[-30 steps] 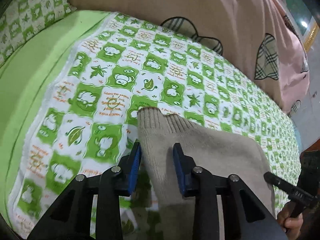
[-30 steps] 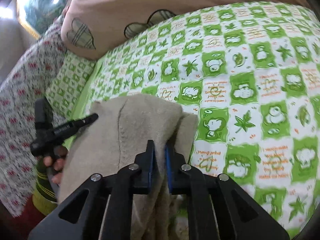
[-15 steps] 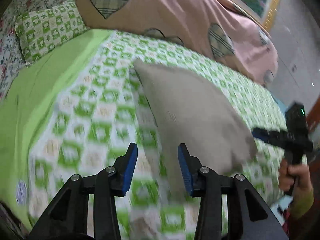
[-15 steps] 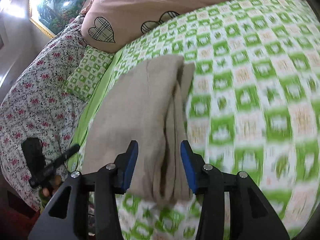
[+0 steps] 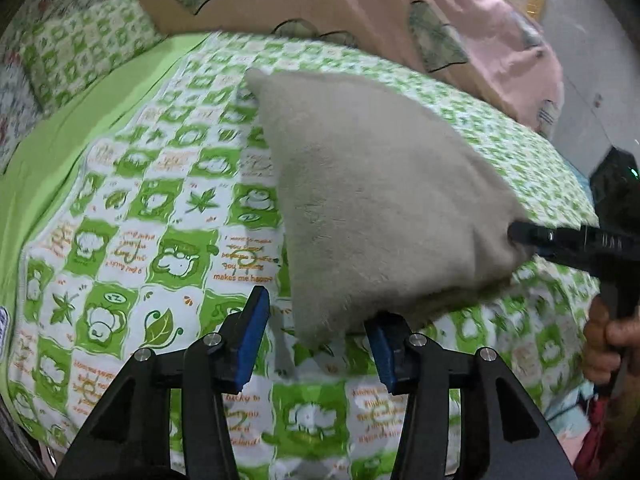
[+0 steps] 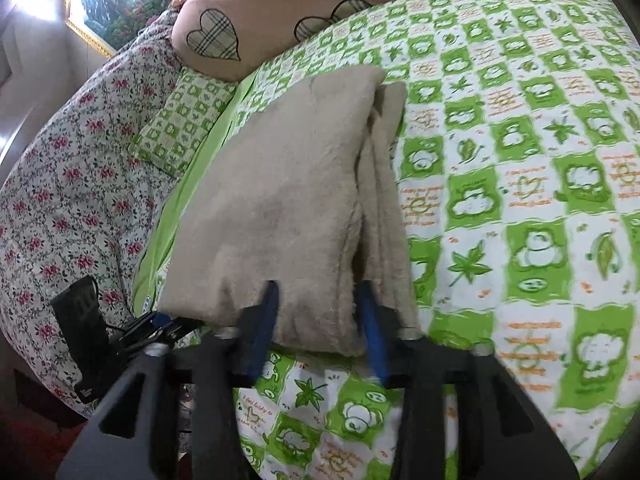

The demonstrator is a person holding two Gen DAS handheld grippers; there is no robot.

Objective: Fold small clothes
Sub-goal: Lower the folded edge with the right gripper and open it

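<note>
Beige garment point(image 5: 372, 208) sags off my widened, empty left tongs point(image 5: 316, 336) while my right tongs point(image 6: 320, 320), just narrowing, re-pinch its near edge to fold again.

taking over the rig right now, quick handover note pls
Left gripper: open, jaws just been opening; the sweater corner lies between them, not pinched.
Right gripper: jaws just been closing, pads now on the sweater's folded near edge.
Sweater: on the green checked sheet, in front of the pink quilt.
Done: folded into layers.
Left: probably a last fold or tidy, then release.
</note>
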